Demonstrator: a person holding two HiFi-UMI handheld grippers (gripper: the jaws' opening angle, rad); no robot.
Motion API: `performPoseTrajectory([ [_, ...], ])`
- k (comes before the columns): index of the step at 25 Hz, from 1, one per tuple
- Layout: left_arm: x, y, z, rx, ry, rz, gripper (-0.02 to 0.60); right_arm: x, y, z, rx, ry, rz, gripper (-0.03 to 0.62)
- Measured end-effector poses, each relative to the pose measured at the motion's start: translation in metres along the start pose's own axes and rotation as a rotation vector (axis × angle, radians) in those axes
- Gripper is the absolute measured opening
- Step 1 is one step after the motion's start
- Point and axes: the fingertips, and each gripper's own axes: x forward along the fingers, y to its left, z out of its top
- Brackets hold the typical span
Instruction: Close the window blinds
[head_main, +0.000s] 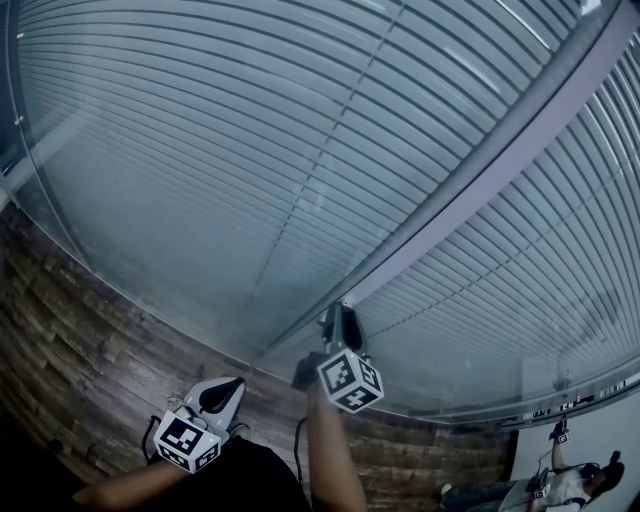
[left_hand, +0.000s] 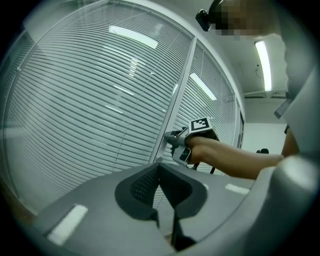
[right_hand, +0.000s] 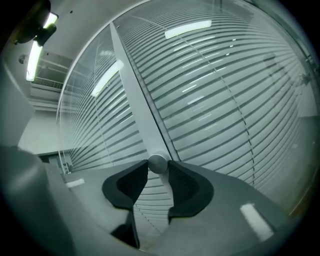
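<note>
1. The window blinds (head_main: 250, 150) hang behind big glass panes, on both sides of a grey frame post (head_main: 480, 190). They fill nearly the whole wall in front of the person.
2. In the right gripper view, the slats (right_hand: 215, 100) lie horizontal, with thin dark gaps between them.
3. A small round knob (right_hand: 157, 163) sits on the frame post (right_hand: 135, 100), low on it.
4. The right gripper (head_main: 338, 318) is stretched out to the post. In its own view, the two dark pads (right_hand: 182, 185) stand a little apart and press on the knob from both sides, so this gripper is grasping the knob.
5. The left gripper view shows this from the side: the right gripper (left_hand: 172, 139) is at the post (left_hand: 177, 100), with a hand (left_hand: 200, 150) around its handle and the marker cube (left_hand: 201, 125) on top.
6. The left gripper (head_main: 222, 392) is held lower and nearer to the person, well apart from the glass. In its own view, the jaw tips meet with nothing between them, so it is clenched and empty.
7. Under the glass wall there is a dark wooden floor (head_main: 80, 340).
8. In the head view, both forearms come up from the bottom edge, each behind its marker cube (head_main: 350, 380).
</note>
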Motion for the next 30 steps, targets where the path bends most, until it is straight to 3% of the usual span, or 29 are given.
performPoseTrajectory([
  [2, -0.002, 0.0, 0.001, 0.005, -0.005, 0.004, 0.0, -0.001, -0.001, 0.001, -0.064, 0.006, -0.021, 0.132],
  [7, -0.004, 0.002, 0.002, 0.008, -0.009, 0.017, 0.0, -0.001, -0.001, -0.001, -0.392, 0.047, -0.061, 0.132],
  [10, -0.003, 0.002, 0.004, 0.019, -0.01, 0.018, 0.0, 0.001, 0.0, -0.001, -0.49, 0.052, -0.061, 0.133],
  [14, -0.004, 0.0, 0.005, 0.033, -0.022, 0.015, 0.0, -0.01, 0.0, -0.009, -0.43, 0.047, -0.022, 0.107],
  [19, -0.005, -0.007, 0.009, 0.06, -0.036, 0.004, 0.0, -0.046, 0.01, -0.008, -0.421, -0.043, 0.003, 0.077],
  [21, 0.0, -0.009, 0.012, 0.072, -0.038, -0.004, 0.0, -0.056, 0.017, -0.004, -0.422, -0.073, 0.025, 0.002],
  [30, 0.009, -0.033, 0.004, 0.13, -0.027, -0.06, 0.0, -0.124, 0.031, -0.009, -0.477, -0.125, 0.023, 0.0],
])
